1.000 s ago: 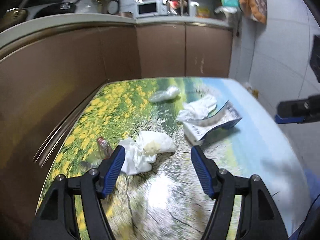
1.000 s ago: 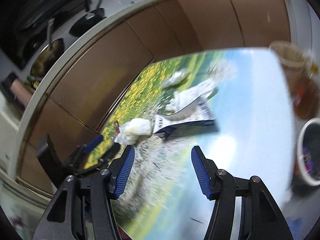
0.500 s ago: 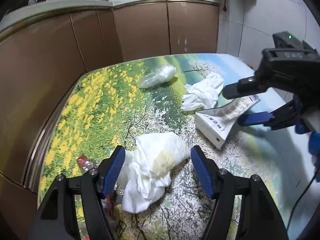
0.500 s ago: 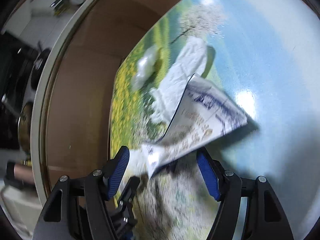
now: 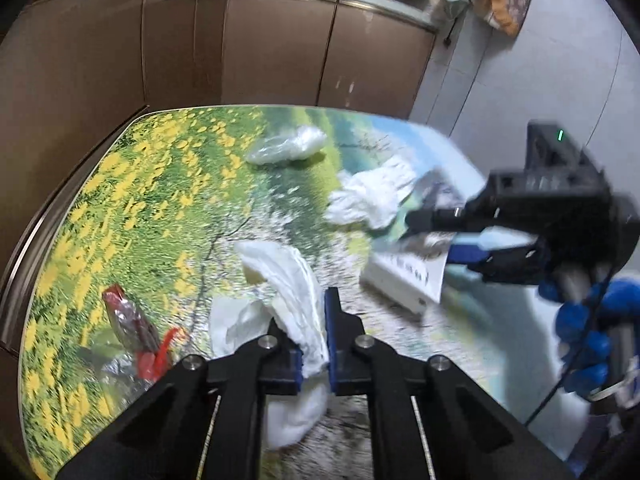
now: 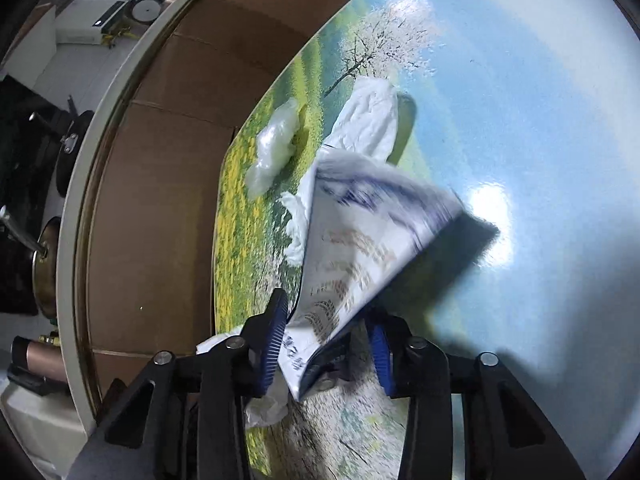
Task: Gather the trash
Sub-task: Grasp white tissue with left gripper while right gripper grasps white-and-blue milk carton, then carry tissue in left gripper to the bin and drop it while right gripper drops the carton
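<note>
White crumpled tissue (image 5: 298, 280) is pinched tight between the blue pads of the left hand-held gripper (image 5: 313, 344), whose jaws are pressed together on it; its loose end hangs below the pads over the table (image 5: 152, 184). Just left of that gripper lies a red and silver wrapper (image 5: 132, 328). Ahead of it, farther along the table, sit a clear plastic bag (image 5: 286, 146) and a second wad of white tissue (image 5: 372, 198). To its right, the right hand-held gripper (image 6: 326, 344) is closing its jaws around a printed paper box (image 6: 356, 248), with the box's near corner between the pads and its far end lifted off the table. A blue-gloved hand (image 5: 588, 332) carries that gripper.
</note>
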Motion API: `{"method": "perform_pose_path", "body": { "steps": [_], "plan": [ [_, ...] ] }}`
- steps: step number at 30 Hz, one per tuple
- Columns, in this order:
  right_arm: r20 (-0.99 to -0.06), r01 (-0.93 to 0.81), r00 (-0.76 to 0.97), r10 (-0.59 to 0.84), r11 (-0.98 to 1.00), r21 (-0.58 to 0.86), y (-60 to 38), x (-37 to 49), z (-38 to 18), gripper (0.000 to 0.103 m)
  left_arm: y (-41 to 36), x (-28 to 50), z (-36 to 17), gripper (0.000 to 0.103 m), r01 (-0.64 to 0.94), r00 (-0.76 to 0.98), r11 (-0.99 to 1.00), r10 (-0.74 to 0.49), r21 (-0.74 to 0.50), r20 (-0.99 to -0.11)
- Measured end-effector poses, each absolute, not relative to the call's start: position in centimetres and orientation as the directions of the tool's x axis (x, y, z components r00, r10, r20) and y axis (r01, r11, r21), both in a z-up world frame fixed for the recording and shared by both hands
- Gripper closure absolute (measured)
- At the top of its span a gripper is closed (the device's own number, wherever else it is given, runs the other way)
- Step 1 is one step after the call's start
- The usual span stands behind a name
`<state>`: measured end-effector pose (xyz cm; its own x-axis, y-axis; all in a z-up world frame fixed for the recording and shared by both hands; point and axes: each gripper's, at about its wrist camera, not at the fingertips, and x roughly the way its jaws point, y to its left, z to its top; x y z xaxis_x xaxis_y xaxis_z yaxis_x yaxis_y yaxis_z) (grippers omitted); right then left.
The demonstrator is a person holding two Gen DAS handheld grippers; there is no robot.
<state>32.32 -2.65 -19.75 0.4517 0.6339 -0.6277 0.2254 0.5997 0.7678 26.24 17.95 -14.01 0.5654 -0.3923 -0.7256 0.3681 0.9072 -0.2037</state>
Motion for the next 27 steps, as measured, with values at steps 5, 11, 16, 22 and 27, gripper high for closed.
{"method": "perform_pose_path", "body": {
  "steps": [5, 11, 16, 22, 27],
  "plan": [
    [-0.617, 0.146, 0.448, 0.647, 0.628, 0.765, -3.3, 30.4, -18.4, 0.076, 19.4, 25.2, -12.1, 0.096, 0.338, 0.570, 0.878, -0.477, -0.338, -0.669],
    [-0.583, 0.039, 0.445, 0.680, 0.636, 0.771, -4.6, 28.1, -16.0, 0.078, 19.1, 22.9, -9.8, 0.096, 0.313, 0.604, 0.893, -0.451, -0.325, -0.657],
    [-0.538, -0.005, 0.439, 0.719, 0.601, 0.799, -5.7, 25.8, -15.0, 0.078, 17.7, 21.2, -8.1, 0.096, 0.310, 0.622, 0.902, -0.431, -0.300, -0.654],
    [-0.479, -0.038, 0.504, 0.719, 0.573, 0.819, -10.1, 23.7, -12.4, 0.078, 14.6, 19.9, -5.5, 0.096, 0.333, 0.639, 0.901, -0.433, -0.280, -0.636],
    [-0.449, -0.054, 0.601, 0.662, 0.593, 0.803, -16.6, 20.9, -9.9, 0.078, 9.8, 20.4, -3.5, 0.096, 0.390, 0.619, 0.864, -0.501, -0.317, -0.605]
  ]
}}
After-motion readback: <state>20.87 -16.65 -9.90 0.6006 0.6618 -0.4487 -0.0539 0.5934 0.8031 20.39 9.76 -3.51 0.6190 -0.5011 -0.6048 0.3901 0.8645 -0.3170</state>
